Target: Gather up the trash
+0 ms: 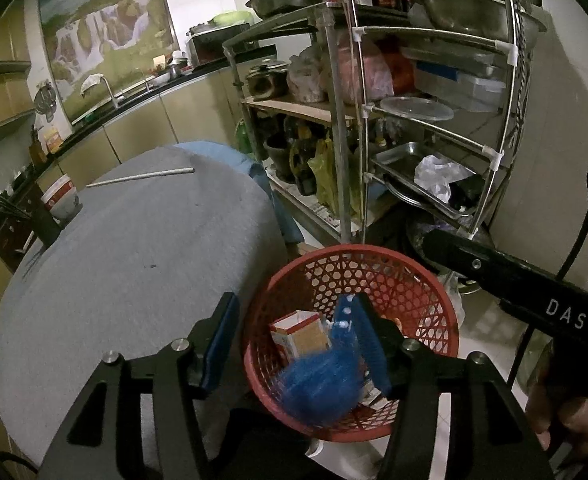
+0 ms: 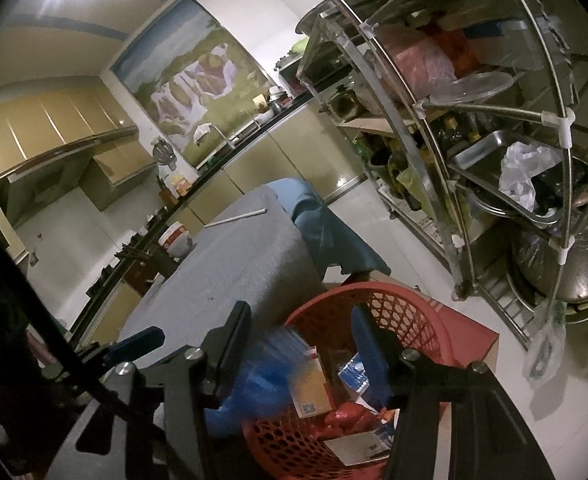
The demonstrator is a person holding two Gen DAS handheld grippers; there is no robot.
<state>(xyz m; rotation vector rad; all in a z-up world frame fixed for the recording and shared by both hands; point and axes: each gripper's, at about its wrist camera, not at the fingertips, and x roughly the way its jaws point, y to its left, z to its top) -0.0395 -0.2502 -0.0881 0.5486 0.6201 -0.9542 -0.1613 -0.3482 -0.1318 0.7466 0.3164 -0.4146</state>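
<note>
- The left gripper point(image 1: 297, 340) hangs over the near rim of the red basket point(image 1: 425, 284), jaws apart and gripping nothing; its right pad lies inside the basket and its left pad outside, over the grey table point(image 1: 134, 248).
- The right gripper point(image 2: 301, 344) also stands with jaws parted and nothing pinched; a blurred blue bag point(image 2: 266, 380) lies between and below them without either pad pressing it.
- In the left wrist view the same blue bag point(image 1: 321, 384) is a smeared blue lump inside the basket, near the front.
- The basket point(image 2: 405, 312) holds more trash: a tan and white carton point(image 1: 301, 332), a blue and white packet point(image 2: 353, 372), a red wrapper point(image 2: 345, 416) and a white card point(image 2: 357, 444).
- The basket sits just off the table's edge, on a red box point(image 2: 469, 332).
- On the table lie a white stick point(image 1: 140, 177) and, at the far left edge, a red and white cup point(image 1: 61, 197).
- Behind the basket is a metal rack point(image 1: 505, 56); one shelf has a steel tray point(image 1: 397, 160) with a crumpled white bag point(image 1: 437, 174) in it.
</note>
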